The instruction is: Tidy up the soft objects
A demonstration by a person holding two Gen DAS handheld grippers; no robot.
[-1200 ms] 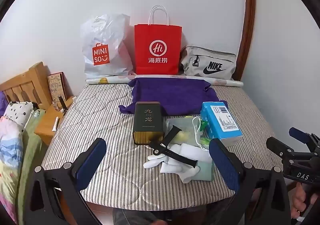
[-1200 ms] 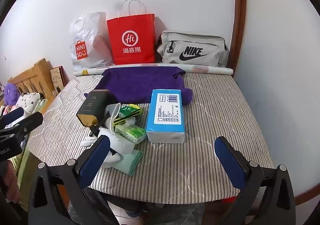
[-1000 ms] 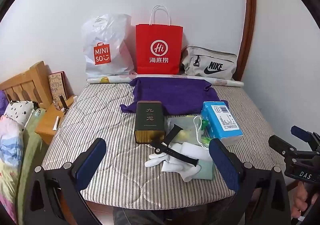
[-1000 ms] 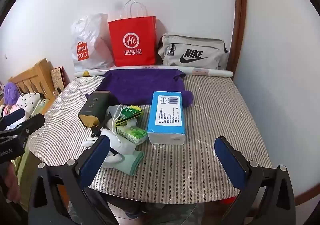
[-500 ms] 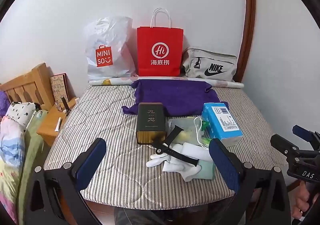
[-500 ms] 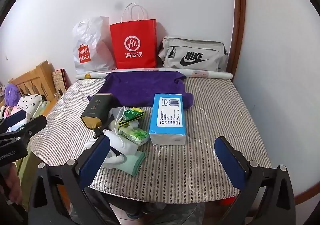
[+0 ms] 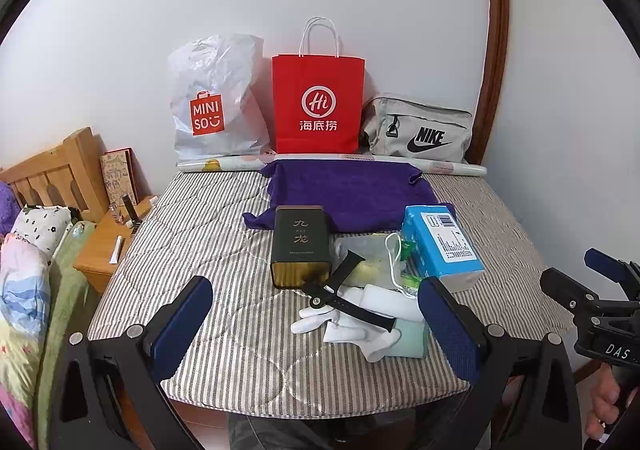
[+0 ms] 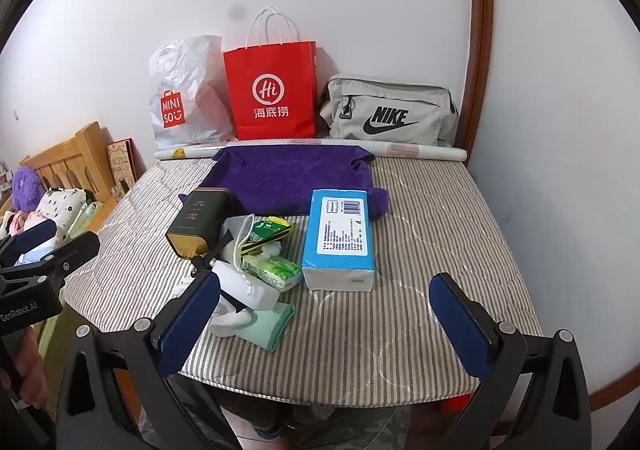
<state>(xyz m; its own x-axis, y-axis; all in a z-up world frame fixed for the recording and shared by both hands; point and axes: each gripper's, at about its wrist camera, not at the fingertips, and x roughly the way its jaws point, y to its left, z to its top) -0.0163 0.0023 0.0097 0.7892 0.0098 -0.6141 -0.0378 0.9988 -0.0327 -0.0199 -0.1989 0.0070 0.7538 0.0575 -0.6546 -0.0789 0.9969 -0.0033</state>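
On striped mattress (image 7: 208, 250): purple towel (image 7: 352, 190) flat | both hand-held grippers (image 7: 320, 330) (image 8: 324, 322) spread wide, empty

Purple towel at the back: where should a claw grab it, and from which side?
Take the purple towel at its bunched far-right corner, coming down from above on the right. That corner stands up in folds, while the near edge is blocked by the blue tissue pack and dark tin.
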